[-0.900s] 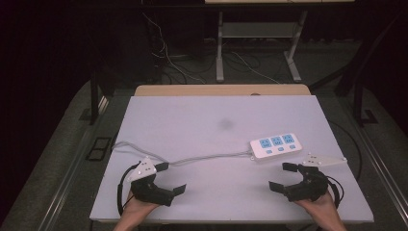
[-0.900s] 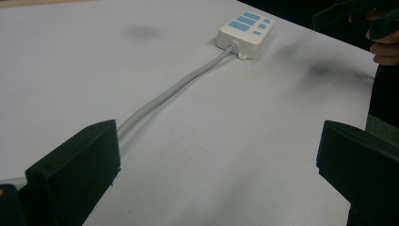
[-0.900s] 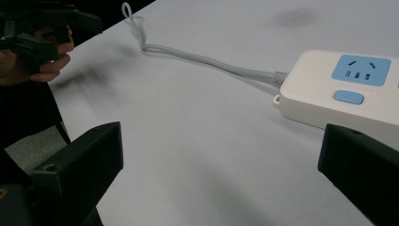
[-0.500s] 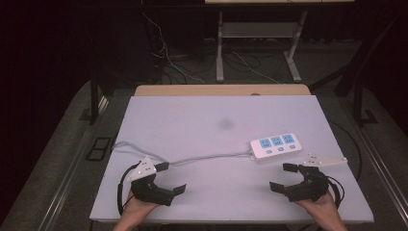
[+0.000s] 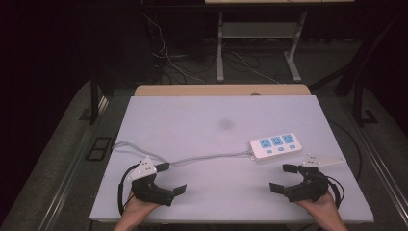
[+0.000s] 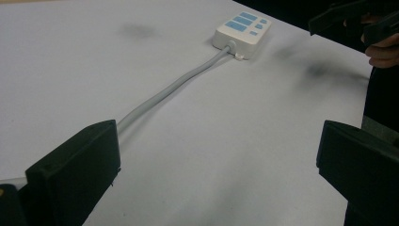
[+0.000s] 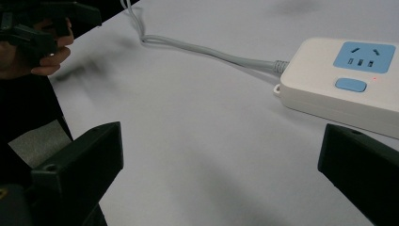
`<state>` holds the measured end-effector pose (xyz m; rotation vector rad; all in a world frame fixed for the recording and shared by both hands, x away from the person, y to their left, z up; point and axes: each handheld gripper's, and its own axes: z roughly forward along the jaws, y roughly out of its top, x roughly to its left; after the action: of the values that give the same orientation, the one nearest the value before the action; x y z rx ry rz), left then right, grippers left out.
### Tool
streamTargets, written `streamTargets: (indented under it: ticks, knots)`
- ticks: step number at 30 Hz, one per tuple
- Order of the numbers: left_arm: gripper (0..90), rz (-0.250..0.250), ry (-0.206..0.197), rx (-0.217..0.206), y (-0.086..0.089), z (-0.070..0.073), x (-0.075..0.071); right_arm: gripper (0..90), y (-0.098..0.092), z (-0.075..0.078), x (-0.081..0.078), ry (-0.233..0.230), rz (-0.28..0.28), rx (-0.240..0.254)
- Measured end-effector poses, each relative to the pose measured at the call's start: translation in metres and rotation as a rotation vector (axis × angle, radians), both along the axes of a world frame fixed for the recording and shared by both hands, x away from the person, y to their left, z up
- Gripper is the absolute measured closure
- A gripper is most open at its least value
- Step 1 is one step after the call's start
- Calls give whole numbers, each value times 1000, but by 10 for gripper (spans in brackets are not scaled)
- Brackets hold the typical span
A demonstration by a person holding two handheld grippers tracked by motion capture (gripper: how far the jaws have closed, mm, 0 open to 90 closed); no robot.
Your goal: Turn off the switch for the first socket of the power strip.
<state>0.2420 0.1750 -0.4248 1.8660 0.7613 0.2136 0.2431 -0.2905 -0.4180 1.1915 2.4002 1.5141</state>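
Lower left of the high view: left gripper, jaws apart, nothing between them. Lower right: right gripper, jaws also spread wide, empty. Power strip lies on the white table right of centre, just above the right gripper, not touching it. Its grey cord runs left past the left gripper; the far end drops off the table edge, plug hidden. Right gripper view cuts the power strip off at the right edge; one socket visible, small red light beside the button. Both forearms cropped at the bottom.

Both tongs agape, empty
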Motion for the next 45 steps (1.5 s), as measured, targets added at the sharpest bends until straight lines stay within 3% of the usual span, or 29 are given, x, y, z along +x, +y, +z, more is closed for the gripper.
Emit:
streamTargets:
  ticks: [18, 31, 45]
  knots:
    - [0, 1, -1, 5, 0, 0, 0, 3, 0, 8, 2, 13, 2, -34]
    - [0, -1, 1, 7, 0, -1, 0, 3, 1, 37, 16, 9, 42, -80]
    - [0, 1, -3, 12, 1, -1, -1, 4, 4, 43, 34, 33, 61, -110]
